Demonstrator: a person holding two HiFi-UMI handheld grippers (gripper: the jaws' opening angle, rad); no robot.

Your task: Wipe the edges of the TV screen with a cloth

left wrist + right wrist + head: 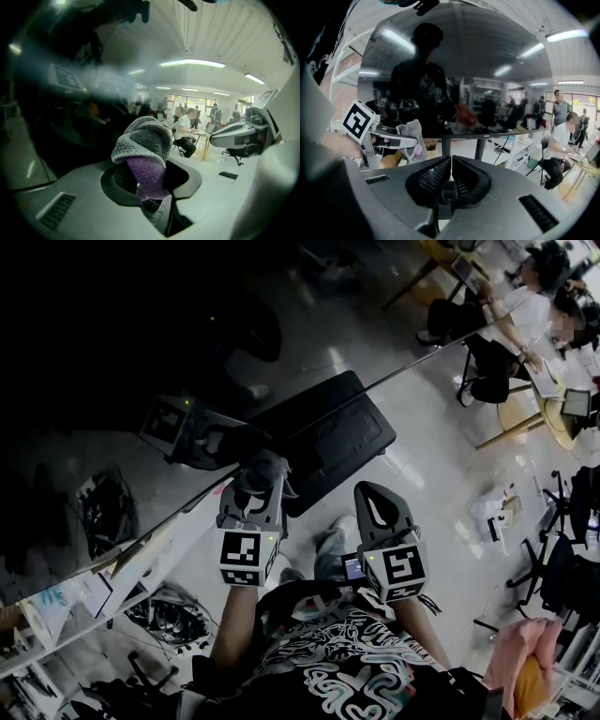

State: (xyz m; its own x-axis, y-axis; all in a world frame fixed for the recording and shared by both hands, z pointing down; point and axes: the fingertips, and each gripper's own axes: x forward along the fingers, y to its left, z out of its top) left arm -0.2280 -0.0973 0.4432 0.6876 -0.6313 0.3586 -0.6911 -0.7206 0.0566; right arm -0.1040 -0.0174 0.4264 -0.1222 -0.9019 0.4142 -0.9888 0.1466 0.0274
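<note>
The TV screen (pixel 112 352) is dark and reflective and fills the left of the head view; its thin edge (pixel 187 507) runs diagonally. In the right gripper view the screen (pixel 464 84) mirrors a person, and its bottom edge (pixel 487 135) crosses the middle. My left gripper (pixel 261 476) is shut on a grey and purple cloth (pixel 264 467), which rests at that edge. The cloth (pixel 145 145) bulges out between the jaws of the left gripper (pixel 150 180). My right gripper (pixel 380 507) hangs beside it, off the screen, shut and empty (pixel 451 164). It views the cloth (pixel 410 133) from the side.
A black TV stand base (pixel 328 442) lies on the pale floor under the screen. People sit at desks (pixel 525 306) at the upper right. Office chairs (pixel 553 559) stand at the right, white shelving (pixel 56 615) at the lower left.
</note>
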